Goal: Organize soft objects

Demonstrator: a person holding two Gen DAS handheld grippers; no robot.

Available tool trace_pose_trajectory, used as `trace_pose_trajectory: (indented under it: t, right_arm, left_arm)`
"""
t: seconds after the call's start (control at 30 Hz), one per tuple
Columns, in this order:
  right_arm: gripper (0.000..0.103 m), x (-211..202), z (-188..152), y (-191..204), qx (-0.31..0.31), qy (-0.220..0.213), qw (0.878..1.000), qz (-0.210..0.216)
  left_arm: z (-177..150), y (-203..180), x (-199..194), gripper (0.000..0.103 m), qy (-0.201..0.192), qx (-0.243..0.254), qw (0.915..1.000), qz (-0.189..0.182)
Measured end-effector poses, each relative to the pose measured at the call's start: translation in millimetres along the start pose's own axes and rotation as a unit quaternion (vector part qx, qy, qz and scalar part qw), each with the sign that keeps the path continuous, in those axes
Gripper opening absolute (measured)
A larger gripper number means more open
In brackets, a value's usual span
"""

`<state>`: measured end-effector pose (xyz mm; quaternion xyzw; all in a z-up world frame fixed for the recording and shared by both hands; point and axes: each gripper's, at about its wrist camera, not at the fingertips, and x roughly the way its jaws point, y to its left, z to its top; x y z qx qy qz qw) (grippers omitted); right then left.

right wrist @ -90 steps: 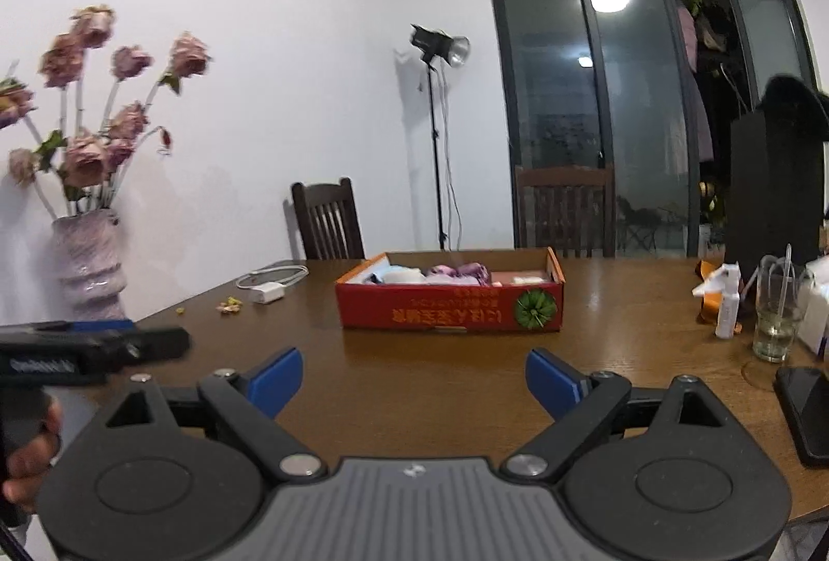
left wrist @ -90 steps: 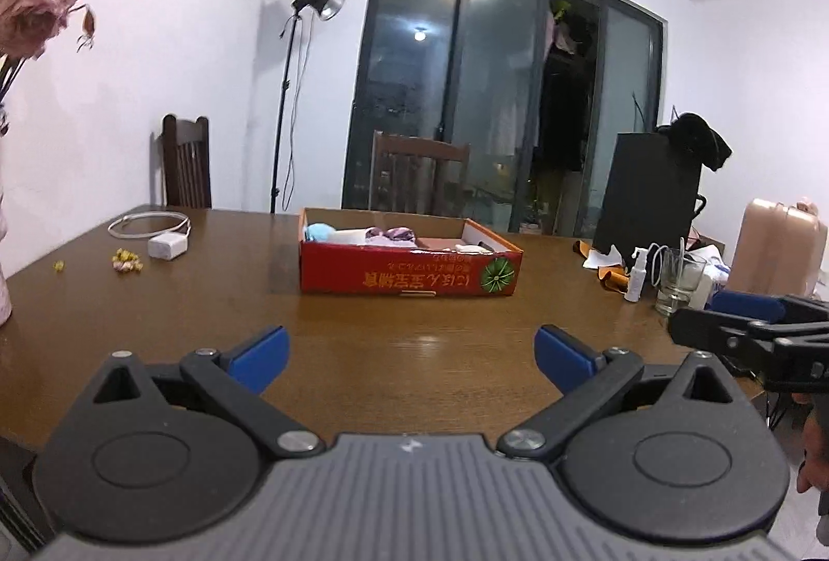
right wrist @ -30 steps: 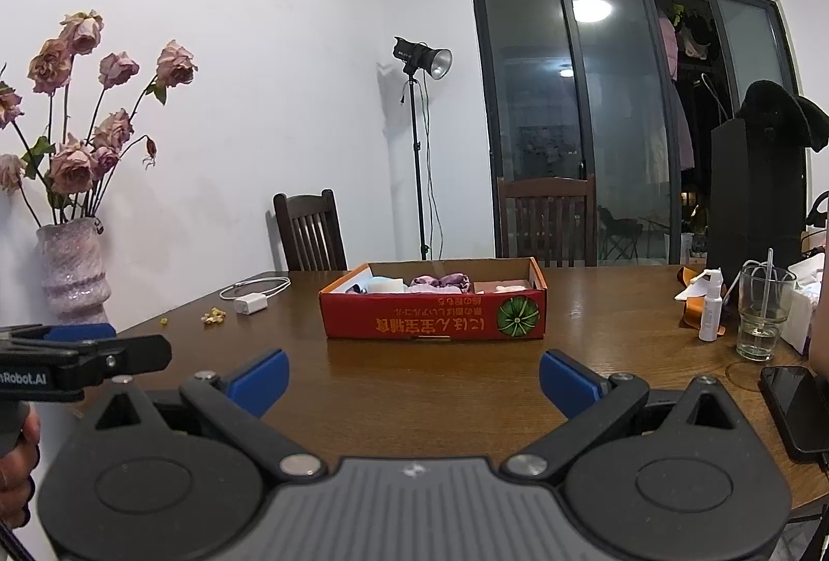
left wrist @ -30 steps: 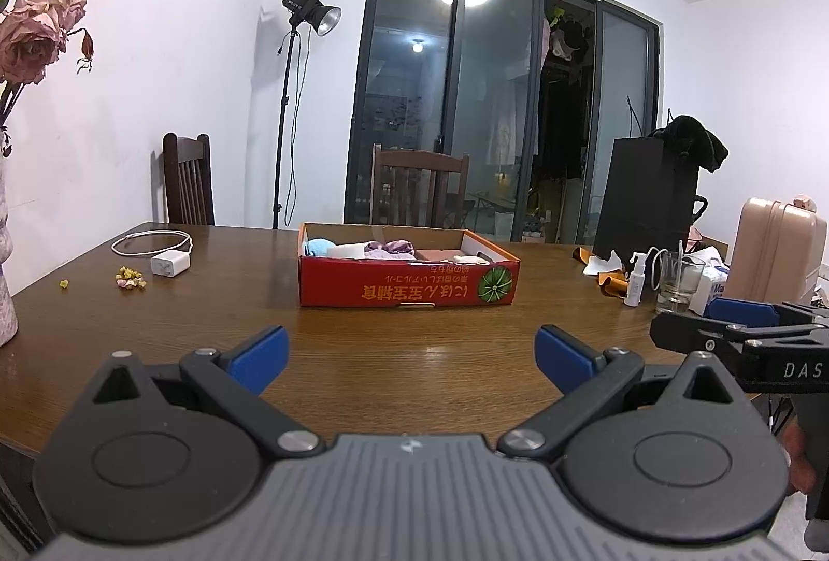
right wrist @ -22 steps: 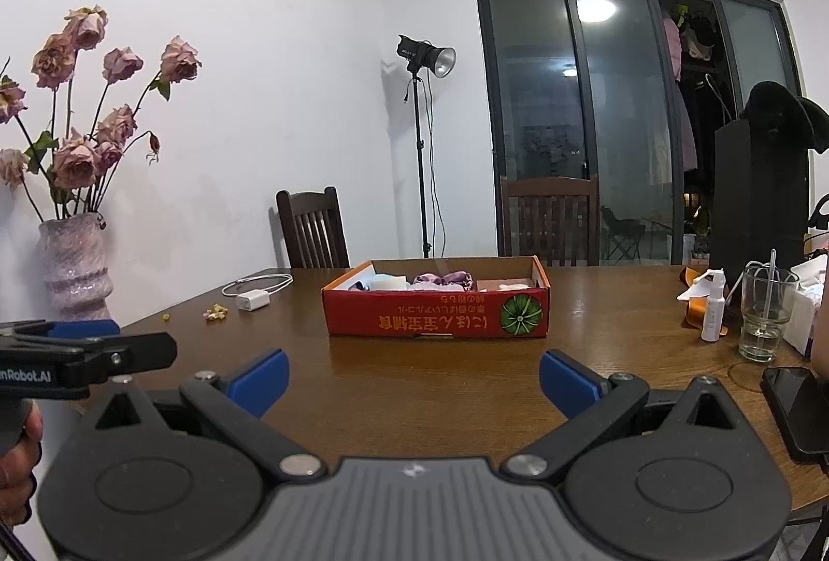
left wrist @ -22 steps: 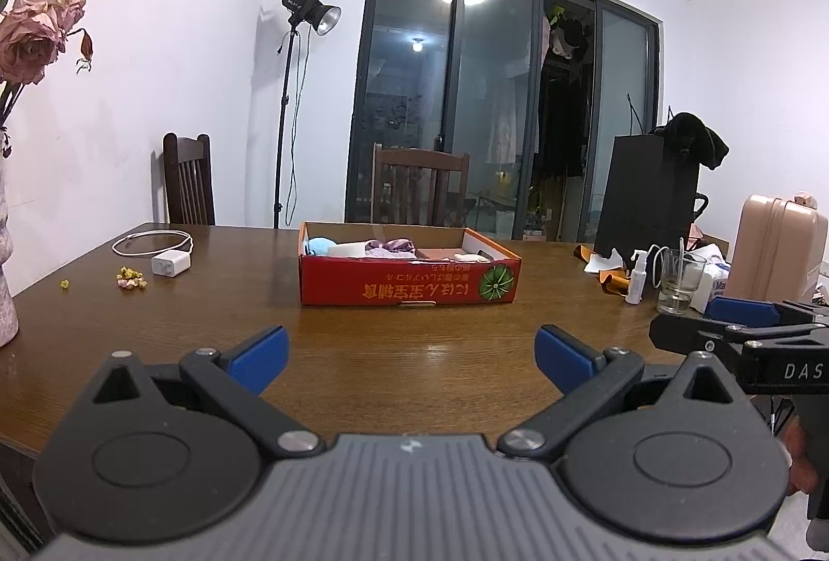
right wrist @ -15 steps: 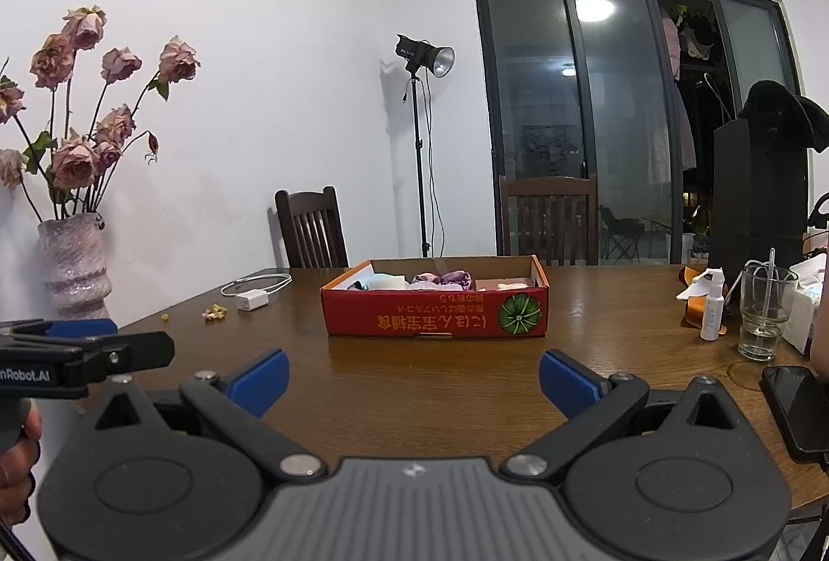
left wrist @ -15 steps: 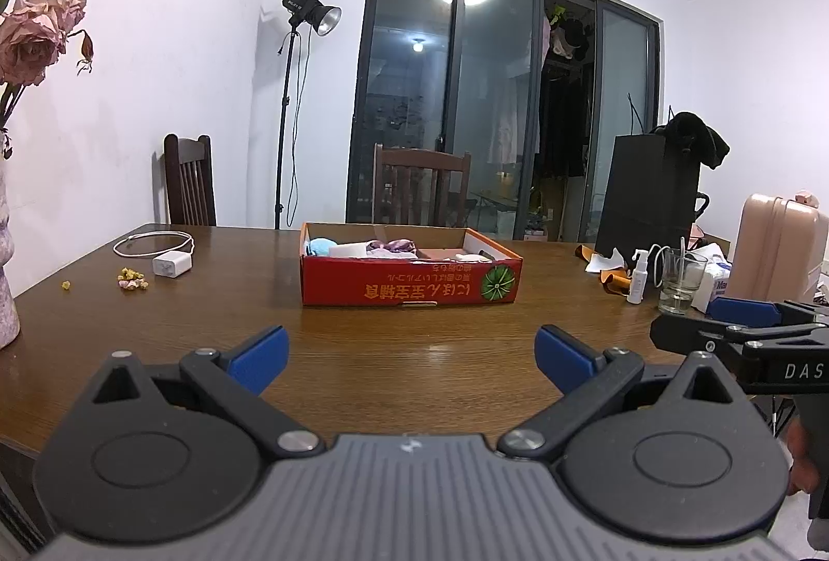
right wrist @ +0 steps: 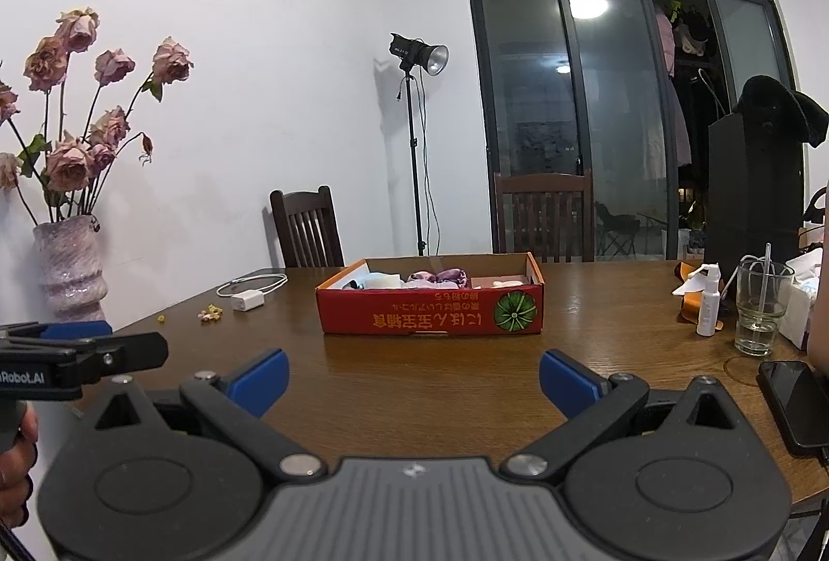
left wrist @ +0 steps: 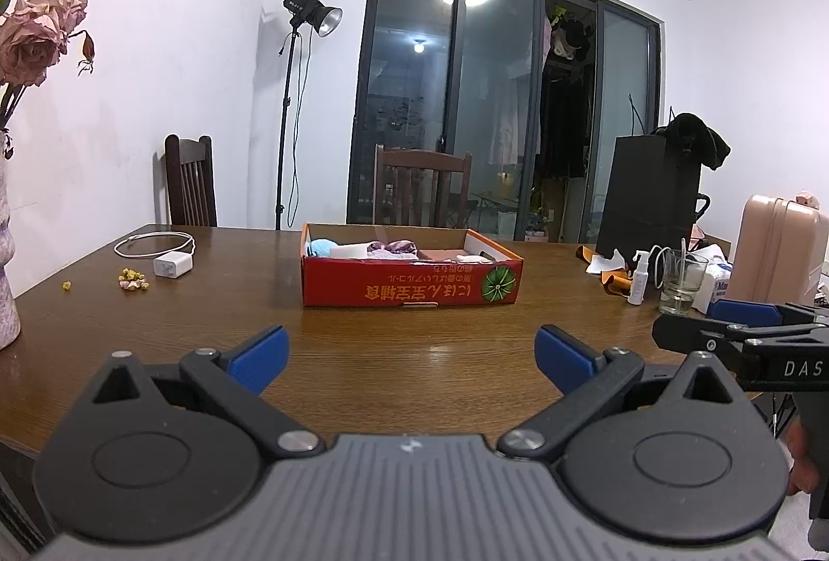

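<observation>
A red cardboard box (left wrist: 409, 292) (right wrist: 430, 315) stands in the middle of the brown wooden table (left wrist: 362, 354). Inside it lie soft items: a light blue piece (left wrist: 322, 246), a white piece (left wrist: 349, 251) and purple cloth (left wrist: 394, 247) (right wrist: 440, 276). My left gripper (left wrist: 412, 351) hovers open over the table's near edge, well short of the box, with nothing between its fingers. My right gripper (right wrist: 412, 374) is open too, empty, and equally far from the box. Each gripper shows at the side of the other's view.
A white charger with cable (left wrist: 171, 264) and small dried petals (left wrist: 132, 284) lie at the left. A vase of pink roses (right wrist: 70, 271) stands at the table's left edge. A glass (right wrist: 761, 307), spray bottle (right wrist: 707, 299), tissues and a black phone (right wrist: 792, 400) sit at the right. Chairs stand behind the table.
Both grippers have tilted up slightly over three seconds, so the box sits lower in view. In the last second almost nothing has moved. Both stay open.
</observation>
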<state>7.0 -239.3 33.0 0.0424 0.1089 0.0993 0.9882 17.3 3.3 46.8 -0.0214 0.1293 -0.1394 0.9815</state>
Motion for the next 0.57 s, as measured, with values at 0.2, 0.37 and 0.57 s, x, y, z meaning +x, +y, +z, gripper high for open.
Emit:
trace_pose_trajectory:
  t: [0.2, 0.37, 0.57]
  right_arm:
    - [0.103, -0.3, 0.0, 0.0, 0.0, 0.001, 1.0, 0.0]
    - [0.103, 0.0, -0.3, 1.2, -0.002, 0.002, 1.0, 0.002]
    - [0.103, 0.4, -2.1, 0.0, -0.003, 0.004, 1.0, 0.003]
  left_arm:
    - [0.0, 0.4, -0.4, 0.103, -0.001, 0.0, 1.0, 0.001]
    - [1.1, 1.2, 0.2, 0.103, 0.003, 0.0, 1.0, 0.0]
    - [-0.1, -0.7, -2.3, 0.103, -0.016, 0.003, 0.9998, 0.007]
